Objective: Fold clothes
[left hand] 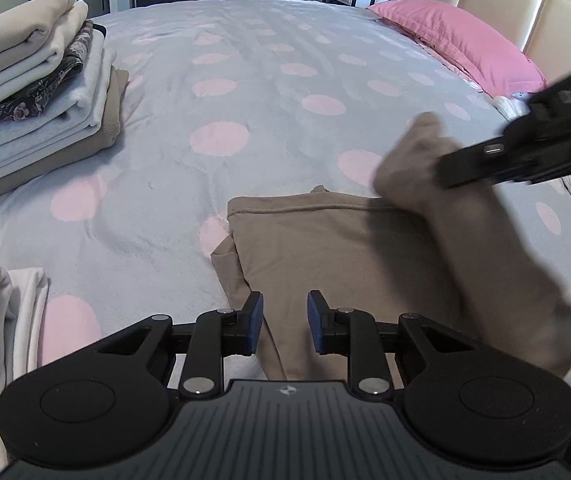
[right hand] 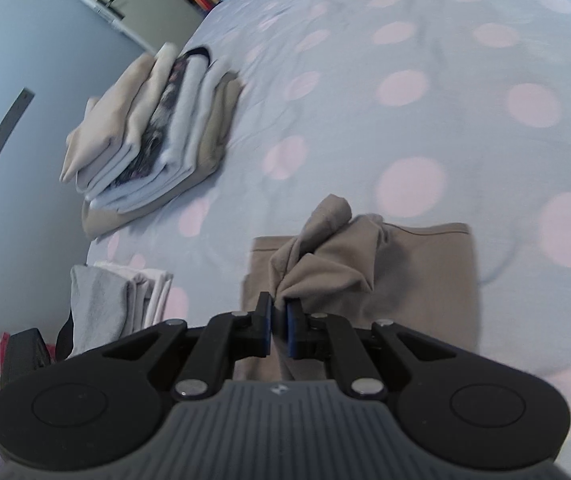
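Note:
A tan garment (left hand: 325, 248) lies partly folded on the polka-dot bed cover (left hand: 225, 80). My left gripper (left hand: 284, 320) is open and empty, low over the garment's near edge. My right gripper (right hand: 279, 320) is shut on a bunched fold of the tan garment (right hand: 325, 276) and holds it lifted above the flat part. In the left wrist view the right gripper (left hand: 445, 170) comes in from the right with the lifted cloth hanging from it.
A stack of folded clothes (left hand: 33, 92) sits at the far left of the bed, also in the right wrist view (right hand: 157, 132). More folded white and grey pieces (left hand: 1, 320) lie near left. A pink pillow (left hand: 461, 44) and headboard are far right.

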### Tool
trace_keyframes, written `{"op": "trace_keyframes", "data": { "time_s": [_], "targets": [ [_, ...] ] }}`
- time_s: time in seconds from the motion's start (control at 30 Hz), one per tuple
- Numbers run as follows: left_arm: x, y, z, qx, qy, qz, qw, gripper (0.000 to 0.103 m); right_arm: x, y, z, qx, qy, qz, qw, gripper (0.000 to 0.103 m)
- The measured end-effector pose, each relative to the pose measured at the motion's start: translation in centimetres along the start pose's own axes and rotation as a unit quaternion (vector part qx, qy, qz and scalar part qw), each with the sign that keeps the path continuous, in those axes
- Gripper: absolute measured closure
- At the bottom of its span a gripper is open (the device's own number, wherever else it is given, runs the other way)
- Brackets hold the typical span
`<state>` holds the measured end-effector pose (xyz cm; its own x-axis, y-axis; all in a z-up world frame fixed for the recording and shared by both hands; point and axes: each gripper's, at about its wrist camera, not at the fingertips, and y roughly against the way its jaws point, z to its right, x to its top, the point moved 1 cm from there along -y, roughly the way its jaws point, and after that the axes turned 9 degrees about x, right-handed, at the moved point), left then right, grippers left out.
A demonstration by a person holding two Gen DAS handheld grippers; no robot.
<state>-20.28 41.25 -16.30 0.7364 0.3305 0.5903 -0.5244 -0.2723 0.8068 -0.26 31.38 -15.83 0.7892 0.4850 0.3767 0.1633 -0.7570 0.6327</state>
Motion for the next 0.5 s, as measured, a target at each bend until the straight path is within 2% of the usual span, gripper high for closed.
{"op": "trace_keyframes", "data": {
  "time_s": [0.3, 0.5],
  "targets": [
    [0.1, -0.2, -1.3, 0.013, 0.015, -0.006, 0.9998, 0.081, 0.1, -9.1, -1.9, -0.008, 0.010, -0.050, 0.999, 0.095],
    [0.1, -0.3, -1.8, 0.018, 0.024, -0.011, 0.9995, 0.081, 0.0, -12.7, -1.5, -0.030, 0.026, -0.077, 0.996, 0.093]
  ]
}}
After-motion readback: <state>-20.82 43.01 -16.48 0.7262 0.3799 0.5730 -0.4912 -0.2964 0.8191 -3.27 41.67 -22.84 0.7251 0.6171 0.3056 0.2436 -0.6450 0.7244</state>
